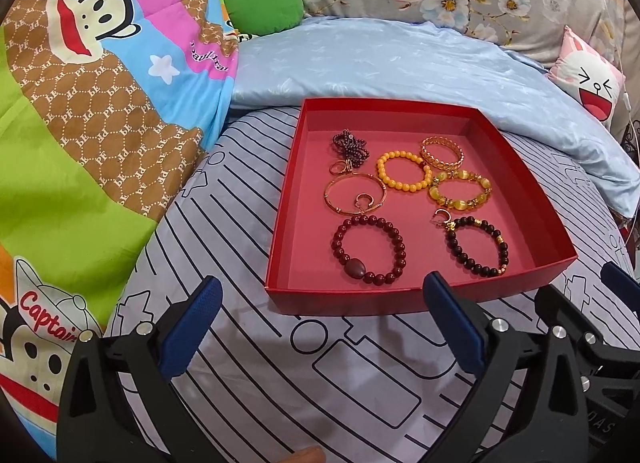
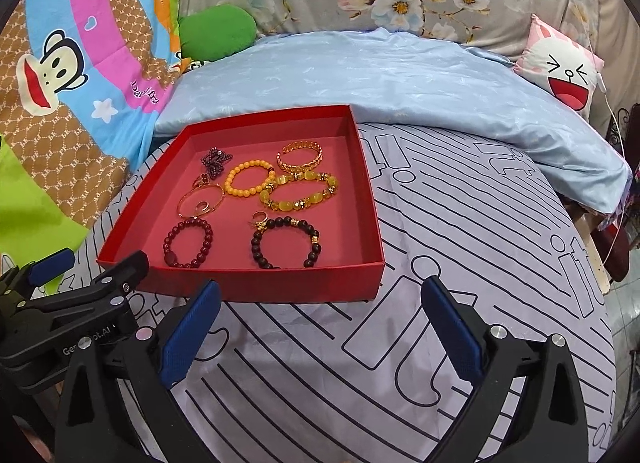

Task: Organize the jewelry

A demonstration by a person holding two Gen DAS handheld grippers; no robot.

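Observation:
A shallow red box point(image 1: 420, 297) point(image 2: 256, 285) lies on the bed and holds several pieces of jewelry: a dark red bead bracelet point(image 1: 370, 249) point(image 2: 188, 241), a black bead bracelet point(image 1: 476, 245) point(image 2: 286, 241), an orange bead bracelet point(image 1: 402, 169) point(image 2: 248, 179), a yellow stone bracelet point(image 1: 460, 189) point(image 2: 300, 191), a gold bangle point(image 1: 442, 153) point(image 2: 300, 155), a thin gold bangle point(image 1: 354, 193) point(image 2: 200, 201) and a maroon bead cluster point(image 1: 350, 145) point(image 2: 218, 157). My left gripper point(image 1: 320, 327) is open and empty just before the box's near edge. My right gripper point(image 2: 320, 329) is open and empty, at the box's near right corner.
The bed has a grey sheet with black line print point(image 1: 360, 375) point(image 2: 480, 263). A light blue pillow point(image 1: 400, 63) point(image 2: 380, 79) lies behind the box. A colourful cartoon quilt point(image 1: 100, 103) rises at the left. A pink cartoon cushion point(image 2: 560, 67) sits at the back right.

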